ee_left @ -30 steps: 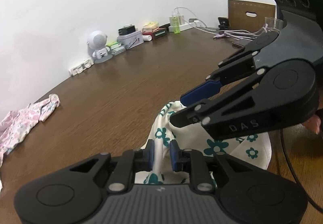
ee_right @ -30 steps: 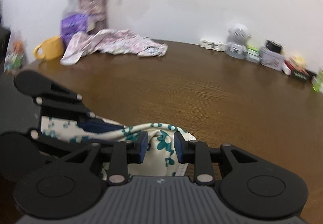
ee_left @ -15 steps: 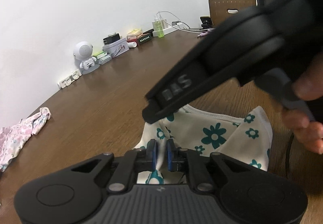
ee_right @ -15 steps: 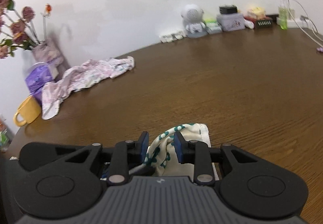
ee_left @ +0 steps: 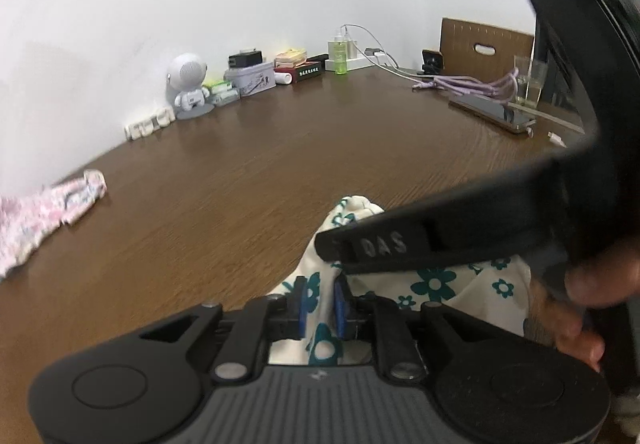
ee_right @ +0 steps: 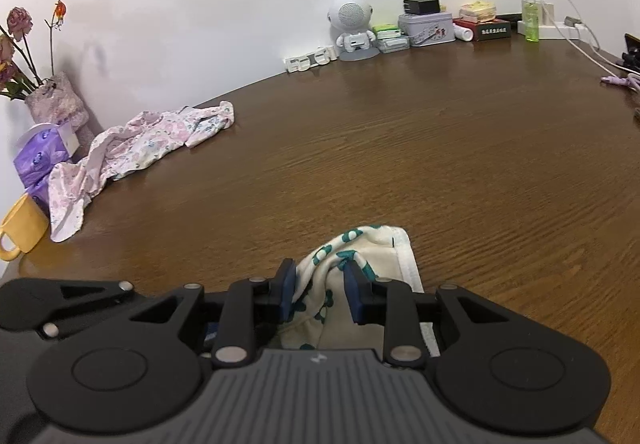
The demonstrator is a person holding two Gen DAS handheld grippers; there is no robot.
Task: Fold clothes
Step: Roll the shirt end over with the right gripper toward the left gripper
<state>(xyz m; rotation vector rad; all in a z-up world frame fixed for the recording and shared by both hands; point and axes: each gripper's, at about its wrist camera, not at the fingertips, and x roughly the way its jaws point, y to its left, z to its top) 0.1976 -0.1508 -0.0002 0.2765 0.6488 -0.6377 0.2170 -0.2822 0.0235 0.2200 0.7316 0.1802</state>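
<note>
While both pinch the teal-flowered cloth (ee_right: 360, 244) at six o'clock on the table (ee_right: 440, 164): left gripper (ee_left: 319, 304), jaws just eased, narrow on a bunch; right gripper (ee_right: 320, 294) gripping a fold. Mid-fold, likely; next, lay flat.

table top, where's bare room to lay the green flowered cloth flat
The wide middle of the table is free, between the pink garment on the left and the cables on the right. The back wall edge is crowded: robot figure, tin, green bottle.
</note>
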